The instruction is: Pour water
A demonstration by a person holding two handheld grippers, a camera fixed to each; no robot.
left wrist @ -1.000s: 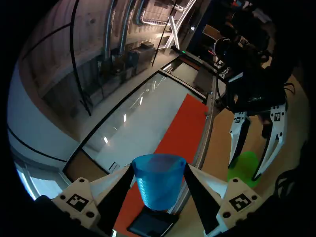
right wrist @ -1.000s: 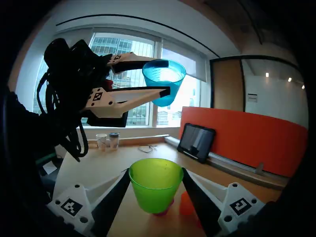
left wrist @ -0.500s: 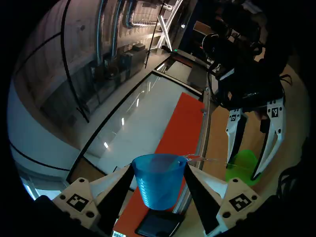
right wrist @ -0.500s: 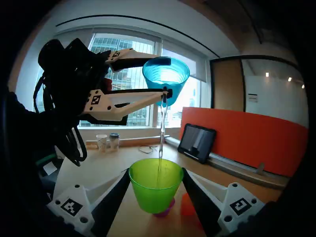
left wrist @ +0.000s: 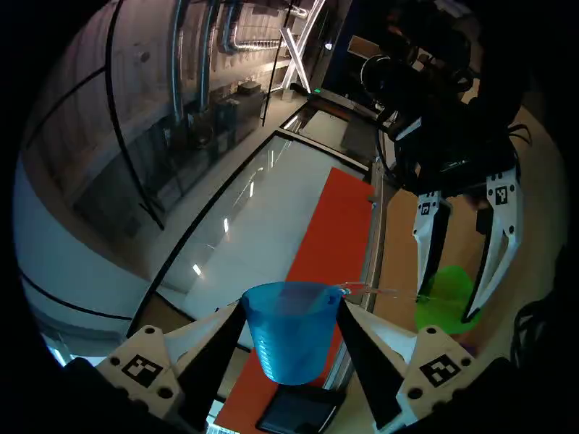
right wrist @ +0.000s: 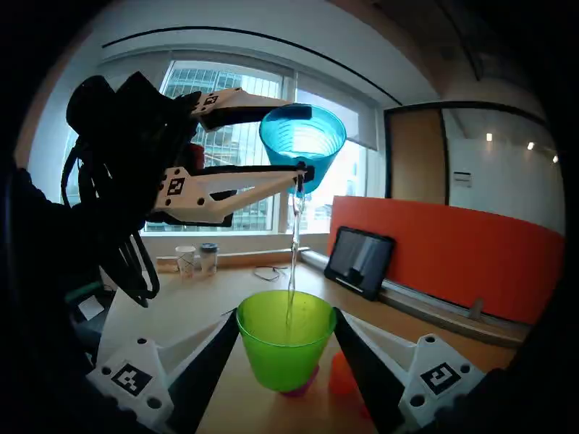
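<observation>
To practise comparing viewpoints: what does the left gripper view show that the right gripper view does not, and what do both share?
Left gripper view: grey metal ceiling pipes. Right gripper view: bright windows, two small clear jars beside them, a small orange object on the table. Both: the translucent blue plastic cup tilted in the left claw, a thin water stream falling into the green plastic cup in the right claw, and the orange partition.

I see the blue cup [left wrist: 292, 333] translucent with fine ribbed lines, the green cup [right wrist: 285, 338] bright lime. The left claw [left wrist: 292, 312] and right claw [right wrist: 285, 320] are white with black-and-white square markers. The partition [right wrist: 463, 246] is orange, the counter [right wrist: 217, 296] pale wood.
</observation>
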